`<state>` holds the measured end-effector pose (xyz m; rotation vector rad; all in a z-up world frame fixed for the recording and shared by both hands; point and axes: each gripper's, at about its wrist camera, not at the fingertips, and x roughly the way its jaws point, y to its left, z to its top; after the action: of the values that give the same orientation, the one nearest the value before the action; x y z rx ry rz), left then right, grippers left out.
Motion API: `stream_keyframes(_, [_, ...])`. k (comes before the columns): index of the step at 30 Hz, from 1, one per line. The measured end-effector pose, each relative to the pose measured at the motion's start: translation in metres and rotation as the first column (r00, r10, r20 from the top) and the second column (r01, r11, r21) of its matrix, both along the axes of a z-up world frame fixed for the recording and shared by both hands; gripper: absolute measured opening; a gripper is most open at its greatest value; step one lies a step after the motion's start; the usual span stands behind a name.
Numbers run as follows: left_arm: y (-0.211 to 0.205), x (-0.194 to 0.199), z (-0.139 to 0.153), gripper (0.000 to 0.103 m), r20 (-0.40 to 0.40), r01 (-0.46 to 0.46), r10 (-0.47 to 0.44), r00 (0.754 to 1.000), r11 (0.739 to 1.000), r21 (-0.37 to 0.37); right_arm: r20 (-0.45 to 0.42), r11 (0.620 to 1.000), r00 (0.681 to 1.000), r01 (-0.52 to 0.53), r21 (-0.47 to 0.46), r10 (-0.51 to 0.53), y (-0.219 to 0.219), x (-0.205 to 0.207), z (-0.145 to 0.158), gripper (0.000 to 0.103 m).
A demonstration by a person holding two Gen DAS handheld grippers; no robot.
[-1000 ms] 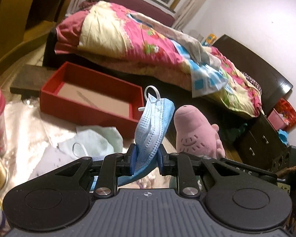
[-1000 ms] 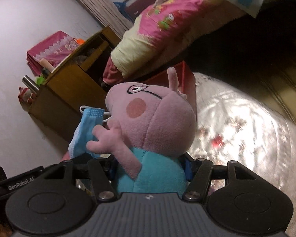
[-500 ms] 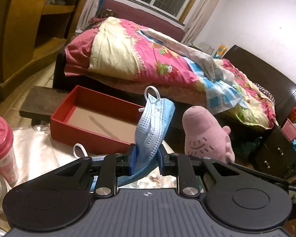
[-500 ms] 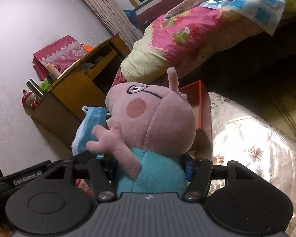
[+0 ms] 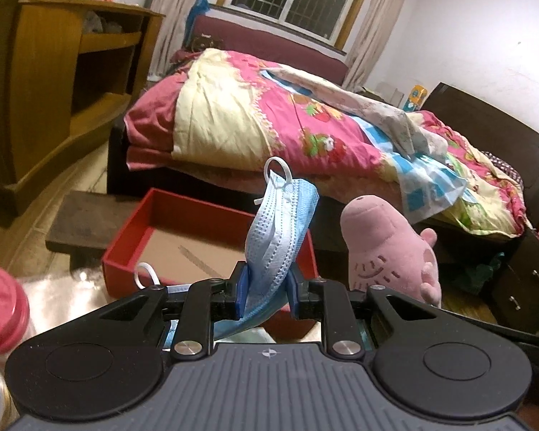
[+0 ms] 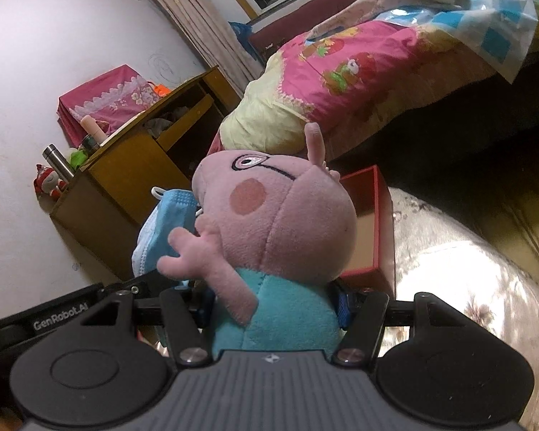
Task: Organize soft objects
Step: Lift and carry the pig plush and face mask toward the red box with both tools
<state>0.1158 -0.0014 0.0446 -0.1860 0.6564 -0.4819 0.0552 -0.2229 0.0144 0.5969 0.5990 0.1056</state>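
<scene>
My left gripper [image 5: 267,289] is shut on a light blue face mask [image 5: 280,230], which stands up between the fingers above the near wall of an open red box [image 5: 133,251]. My right gripper [image 6: 273,309] is shut on the turquoise body of a pink pig plush [image 6: 276,215]. The plush also shows in the left wrist view [image 5: 388,248], just right of the mask. The mask shows in the right wrist view [image 6: 169,222], left of the plush. The red box [image 6: 381,222] lies behind the plush there.
A bed with a pink and yellow quilt [image 5: 269,122] stands behind the box. A wooden shelf unit [image 5: 54,89] is at the left. A pink-lidded bottle [image 5: 0,309] stands at the near left. A shiny floral cloth [image 6: 467,269] covers the table. Dark drawers [image 5: 521,287] stand at the right.
Both grippers have risen and tilted up with their loads. The view now shows more of the room, and the box sits lower and closer under the mask and plush.
</scene>
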Motion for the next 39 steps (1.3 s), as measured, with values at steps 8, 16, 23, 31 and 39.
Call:
stream_keyframes(8, [-0.014, 0.033, -0.012, 0.022, 0.001, -0.013, 0.013, 1.0, 0.999, 0.045, -0.006, 0.999, 1.0, 0.019, -0.046, -0.019, -0.003, 0.04, -0.004, 0.037])
stream_keyframes(16, [-0.026, 0.064, -0.03, 0.022, -0.007, -0.027, 0.028, 1.0, 0.998, 0.061, -0.023, 0.993, 0.999, 0.038, -0.113, -0.041, -0.011, 0.083, -0.018, 0.037])
stream_keyframes(23, [-0.027, 0.079, -0.038, 0.022, -0.012, -0.036, 0.036, 0.999, 0.997, 0.062, -0.04, 0.99, 0.998, 0.05, -0.132, -0.056, -0.017, 0.1, -0.027, 0.037])
stream_keyframes(31, [-0.028, 0.094, -0.043, 0.024, 0.002, -0.051, 0.051, 0.999, 0.994, 0.098, -0.048, 0.986, 0.997, 0.045, -0.161, -0.053, -0.011, 0.114, -0.035, 0.037])
stream_keyframes(39, [-0.026, 0.114, -0.059, 0.026, -0.024, -0.067, 0.071, 0.997, 0.988, 0.14, -0.09, 0.983, 0.994, 0.042, -0.181, -0.059, -0.012, 0.137, -0.056, 0.037])
